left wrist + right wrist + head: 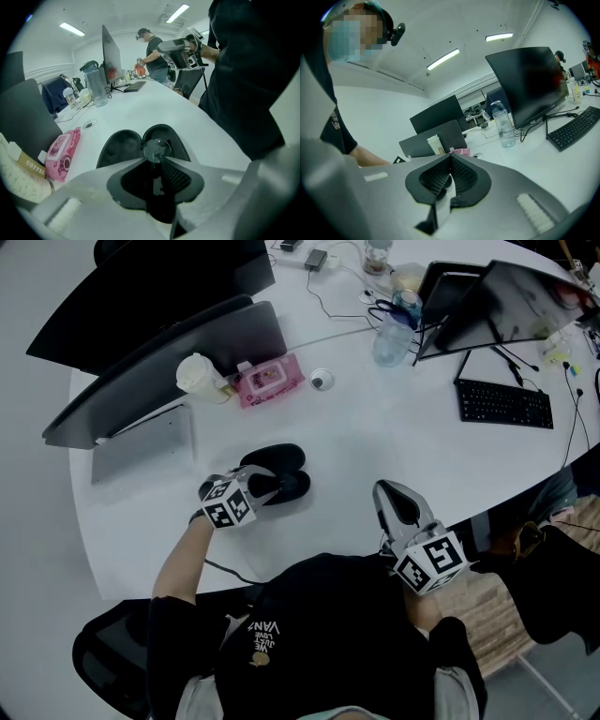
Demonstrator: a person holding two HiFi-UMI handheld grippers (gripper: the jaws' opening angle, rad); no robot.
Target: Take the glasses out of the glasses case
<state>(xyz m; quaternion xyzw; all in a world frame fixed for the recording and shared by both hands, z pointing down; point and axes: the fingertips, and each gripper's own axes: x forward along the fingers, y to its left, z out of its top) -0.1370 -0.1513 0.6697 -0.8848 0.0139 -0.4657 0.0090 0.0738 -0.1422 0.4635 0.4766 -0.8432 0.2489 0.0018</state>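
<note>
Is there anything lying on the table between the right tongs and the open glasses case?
Nothing visible. Only bare white table lies between the right tongs and the glasses case. The left tongs are at the case, shut on the glasses.

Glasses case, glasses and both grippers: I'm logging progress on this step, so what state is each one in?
Glasses case: open.
Glasses: clamped near one lens, at the case.
Left gripper: shut on the glasses.
Right gripper: shut, empty.
</note>
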